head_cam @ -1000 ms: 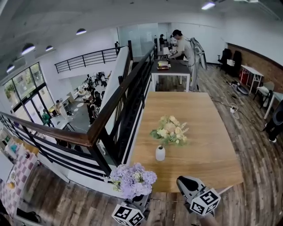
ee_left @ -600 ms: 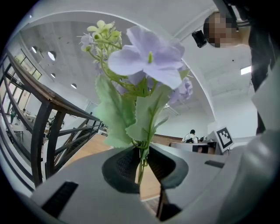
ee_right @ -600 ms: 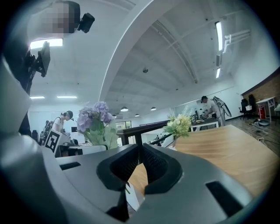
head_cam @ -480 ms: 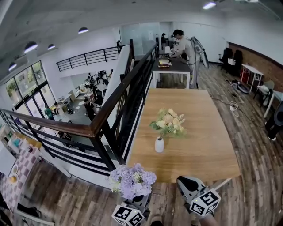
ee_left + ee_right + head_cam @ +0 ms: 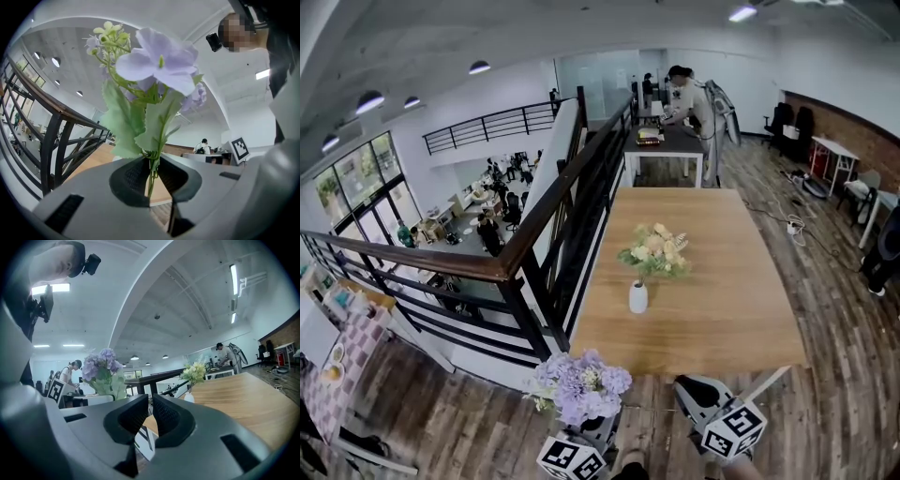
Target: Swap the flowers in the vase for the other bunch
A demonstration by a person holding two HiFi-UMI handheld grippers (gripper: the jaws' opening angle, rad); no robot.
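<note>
Left gripper [image 5: 152,180]: low in the head view, just outside the near-left corner of the surface [image 5: 731,319], over the wood floor [image 5: 469,422]; it points level.
Left jaws: drawn in to a narrow gap and clamped on the green stem [image 5: 151,174] of the purple bunch [image 5: 581,382]; the pads press the stem from both sides.
Purple bunch: held upright, with blooms and leaves rising above the left jaws; it is off the surface, just outside the near edge by the near-left corner.
Right gripper [image 5: 149,416]: beside the left gripper, just outside the near edge at about mid-width, pointing level toward the surface.
Right jaws: closed, pads all but meeting, nothing between them.
Vase [image 5: 638,298]: small, white and upright on the surface, in the near half and closer to the left edge than the right; well apart from both grippers.
Pale bunch [image 5: 654,251]: cream and yellow blooms with green leaves, standing in the vase.
Railing [image 5: 534,234]: dark, running along the left edge of the surface, with a lower floor beyond it.
Far end: a second table [image 5: 666,142] stands beyond the far edge, with a person [image 5: 689,94] at it.
</note>
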